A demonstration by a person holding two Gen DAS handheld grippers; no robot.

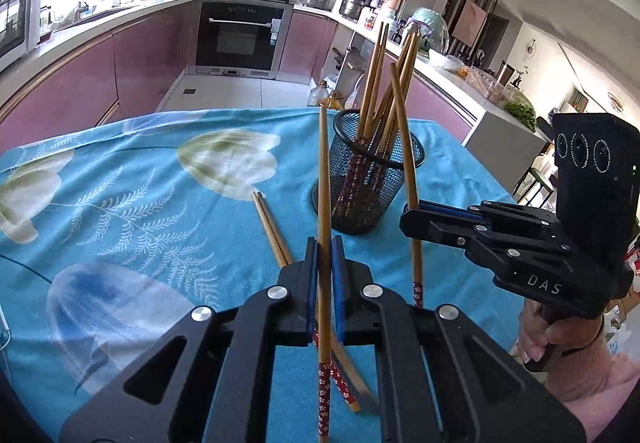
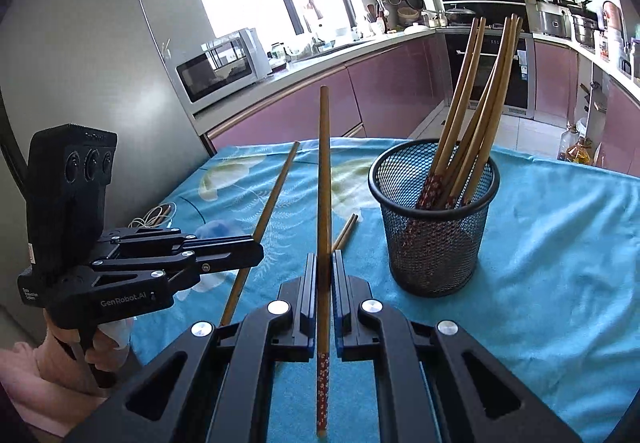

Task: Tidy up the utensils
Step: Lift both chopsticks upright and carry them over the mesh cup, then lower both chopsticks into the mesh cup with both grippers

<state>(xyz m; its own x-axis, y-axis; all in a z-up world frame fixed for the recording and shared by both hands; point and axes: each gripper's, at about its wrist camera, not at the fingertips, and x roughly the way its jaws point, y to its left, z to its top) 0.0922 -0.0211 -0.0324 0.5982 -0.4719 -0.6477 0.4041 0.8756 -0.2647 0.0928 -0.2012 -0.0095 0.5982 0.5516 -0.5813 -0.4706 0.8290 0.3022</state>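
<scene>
Both jaws stand nearly closed, each clamped on one bamboo chopstick held roughly upright above the table.

Left to right:

1. Your left gripper [image 1: 324, 255] pinches its chopstick [image 1: 323, 179] low on the shaft, with the red floral handle end hanging below the pads and the narrow tip pointing up. In the right wrist view, this gripper [image 2: 256, 249] sits left of the holder, well apart from it.
2. Loose chopsticks [image 1: 272, 231] lie flat on the blue floral tablecloth [image 1: 120, 203], between the left gripper and the holder. These are not yet collected.
3. The black mesh holder [image 2: 434, 219] stands upright on the cloth and already contains several chopsticks [image 2: 472, 115], handle ends down.
4. Your right gripper [image 2: 324, 263] grips its chopstick [image 2: 324, 179] the same way, handle end down. In the left wrist view, this gripper [image 1: 412, 221] is just beside the holder.

Judged step: transfer, mid-task. Two sticks are in hand and not yet deposited.

Next move: raise each stick until its handle end clears the rim, centre it over the opening, lower it, then release. Take the right stick first, as it is nearer. Avoid striking the leaning sticks, since the light holder may tip.
</scene>
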